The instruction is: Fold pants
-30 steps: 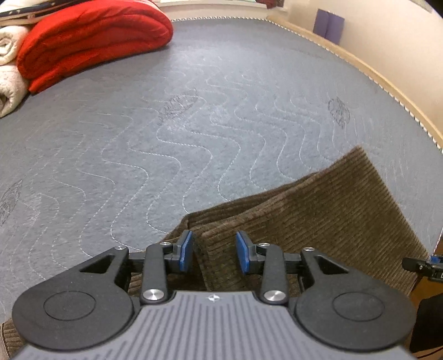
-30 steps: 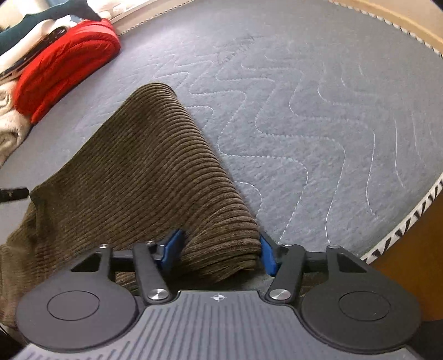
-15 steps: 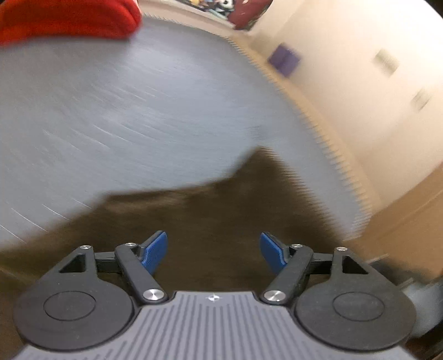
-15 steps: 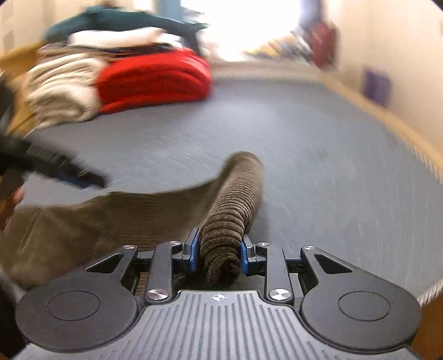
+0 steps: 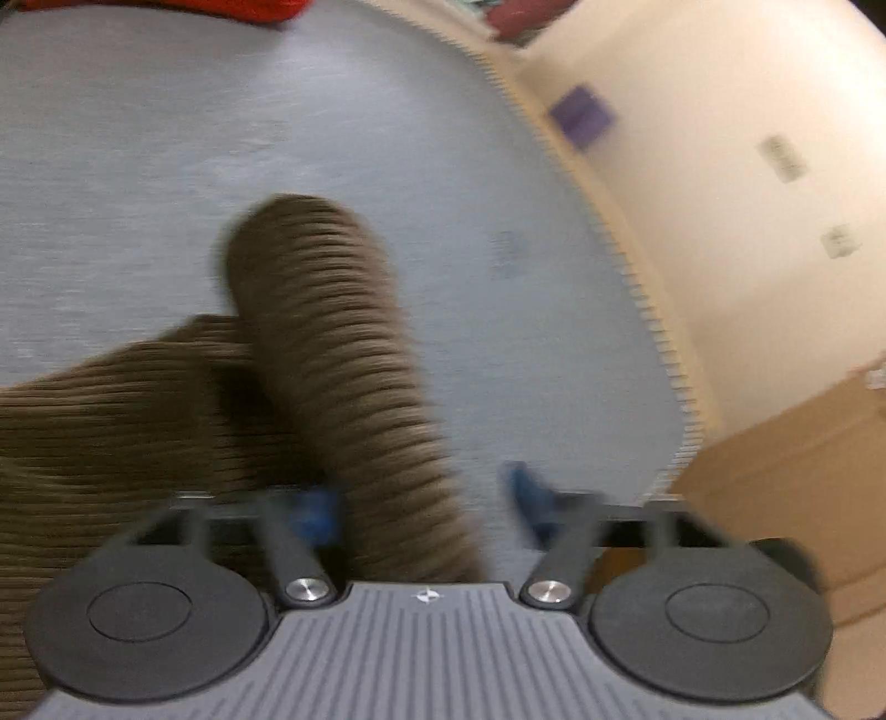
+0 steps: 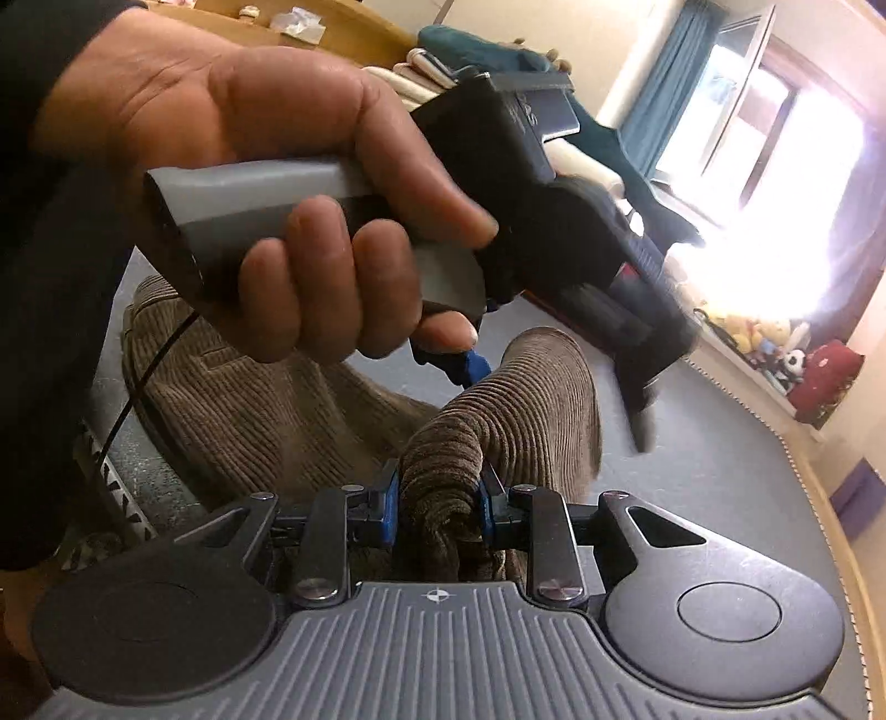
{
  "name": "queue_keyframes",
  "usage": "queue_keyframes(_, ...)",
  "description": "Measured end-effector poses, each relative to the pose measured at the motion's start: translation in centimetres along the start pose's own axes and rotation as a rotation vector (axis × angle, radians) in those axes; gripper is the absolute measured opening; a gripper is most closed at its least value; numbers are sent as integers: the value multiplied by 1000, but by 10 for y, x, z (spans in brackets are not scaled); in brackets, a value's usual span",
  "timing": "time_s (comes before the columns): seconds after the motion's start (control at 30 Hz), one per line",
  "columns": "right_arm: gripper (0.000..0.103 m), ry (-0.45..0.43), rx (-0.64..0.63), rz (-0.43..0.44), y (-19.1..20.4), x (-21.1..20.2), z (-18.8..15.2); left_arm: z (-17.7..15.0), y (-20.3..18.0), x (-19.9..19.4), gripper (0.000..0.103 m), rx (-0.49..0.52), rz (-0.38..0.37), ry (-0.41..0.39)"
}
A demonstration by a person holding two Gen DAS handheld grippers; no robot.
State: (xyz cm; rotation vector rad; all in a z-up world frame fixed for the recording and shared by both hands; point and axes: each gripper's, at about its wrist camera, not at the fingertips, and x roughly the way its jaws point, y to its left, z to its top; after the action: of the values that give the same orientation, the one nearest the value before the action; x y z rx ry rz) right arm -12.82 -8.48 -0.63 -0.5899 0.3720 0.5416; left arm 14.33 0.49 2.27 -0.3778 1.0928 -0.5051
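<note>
Corduroy pants (image 6: 498, 421) pinched in right gripper (image 6: 437, 507); left gripper (image 5: 423, 504) closing, pads apart.

The left wrist view was smeared with blur, so the left gripper's (image 5: 423, 501) pads (image 5: 318, 512) looked fuzzy. The pants (image 5: 332, 354) ran off its left edge. In the right wrist view, the hand (image 6: 266, 183) hid part of the pants.

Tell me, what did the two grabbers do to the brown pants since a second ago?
The right gripper closed on a bunch of the pants, lifted it and swung it toward the left gripper. The left gripper's jaws are closing around that raised fold, one pad not yet touching. The mattress and red blanket stayed put.
</note>
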Motion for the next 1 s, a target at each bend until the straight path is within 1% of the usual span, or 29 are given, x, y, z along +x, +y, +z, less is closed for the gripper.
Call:
queue_keyframes(0.03, 28, 4, 2, -2, 1, 1, 1, 2, 5, 0, 26, -8, 20, 8)
queue_keyframes(0.1, 29, 11, 29, 3, -1, 1, 2, 1, 11, 0, 22, -15, 41, 18)
queue_keyframes(0.13, 29, 17, 37, 14, -3, 1, 4, -1, 12, -1, 21, -6, 53, 20)
queue_keyframes(0.17, 32, 26, 32, 27, -3, 3, 5, -2, 11, -2, 20, 7, 65, 17)
queue_keyframes(0.2, 37, 30, 24, 46, -3, 3, 5, -4, 10, -2, 20, 22, 81, 12)
queue_keyframes(0.23, 41, 27, 34, 77, -4, -1, 8, -6, 12, -6, 19, 32, 91, 8)
queue_keyframes(0.27, 42, 23, 70, 125, -9, -1, 10, -7, 16, -9, 19, 30, 97, 2)
queue_keyframes(0.33, 45, 7, 172, 237, -23, -5, 17, -9, 29, -20, 19, 3, 105, -19)
queue_keyframes(0.4, 61, -31, 317, 370, -48, -11, 25, -14, 48, -45, 19, -11, 128, -46)
queue_keyframes(0.43, 64, -58, 395, 424, -62, -13, 28, -16, 58, -59, 19, -27, 142, -64)
queue_keyframes(0.47, 69, -81, 468, 457, -75, -13, 30, -20, 68, -71, 19, -45, 153, -79)
queue_keyframes(0.5, 72, -91, 531, 469, -86, -10, 31, -25, 79, -86, 18, -64, 168, -95)
queue_keyframes(0.53, 72, -84, 586, 469, -95, -4, 31, -30, 92, -101, 18, -81, 194, -114)
queue_keyframes(0.6, 72, -25, 661, 447, -108, 13, 27, -42, 111, -126, 18, -86, 269, -147)
queue_keyframes(0.63, 72, 24, 692, 414, -111, 26, 23, -48, 120, -137, 18, -91, 307, -161)
queue_keyframes(0.7, 72, 132, 751, 349, -113, 52, 16, -62, 144, -159, 18, -132, 376, -185)
queue_keyframes(0.73, 72, 191, 799, 332, -114, 66, 12, -68, 154, -169, 18, -155, 403, -194)
queue_keyframes(0.77, 72, 233, 842, 334, -113, 78, 7, -74, 165, -176, 18, -175, 421, -197)
queue_keyframes(0.8, 72, 267, 877, 341, -111, 89, 4, -79, 177, -181, 20, -198, 420, -188)
queue_keyframes(0.83, 72, 291, 901, 347, -107, 99, 2, -84, 186, -182, 28, -226, 408, -179)
queue_keyframes(0.87, 72, 306, 914, 355, -99, 109, 2, -87, 193, -184, 36, -249, 410, -183)
queue_keyframes(0.9, 72, 316, 923, 368, -95, 116, 2, -91, 198, -186, 59, -268, 427, -199)
queue_keyframes(0.93, 72, 331, 929, 384, -90, 123, 2, -93, 204, -189, 78, -275, 437, -213)
queue_keyframes(0.97, 72, 352, 930, 401, -84, 130, 4, -93, 207, -191, 83, -280, 443, -229)
queue_keyframes(1.0, 72, 375, 927, 412, -80, 137, 4, -92, 210, -192, 85, -290, 448, -238)
